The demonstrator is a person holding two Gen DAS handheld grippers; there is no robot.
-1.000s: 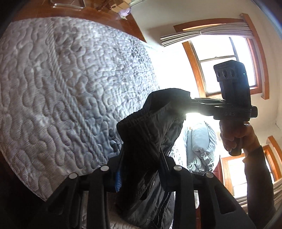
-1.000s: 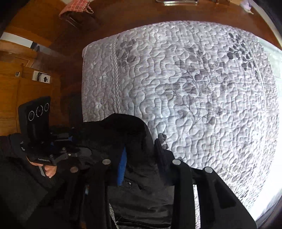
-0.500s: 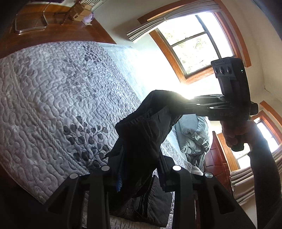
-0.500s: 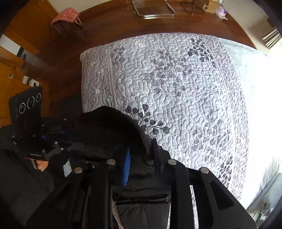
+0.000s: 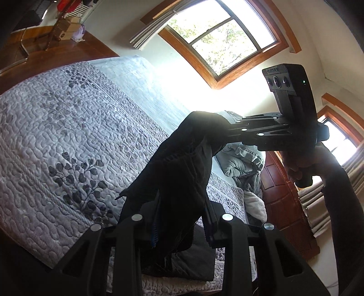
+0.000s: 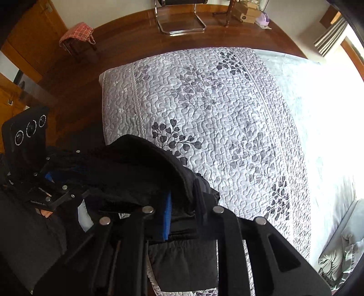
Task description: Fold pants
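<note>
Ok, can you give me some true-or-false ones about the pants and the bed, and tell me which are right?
1. The pants are black. True.
2. Both the left gripper and the right gripper are clamped on the pants. True.
3. The pants lie folded flat on the bed. False: they hang from the two grippers, above the quilt.
4. The quilt has a leaf pattern. True.
5. The chair stands on top of the bed. False: it stands on the wooden floor past the bed's end.
6. The window is covered by a curtain. False: daylight and leaves show through the glass.
</note>
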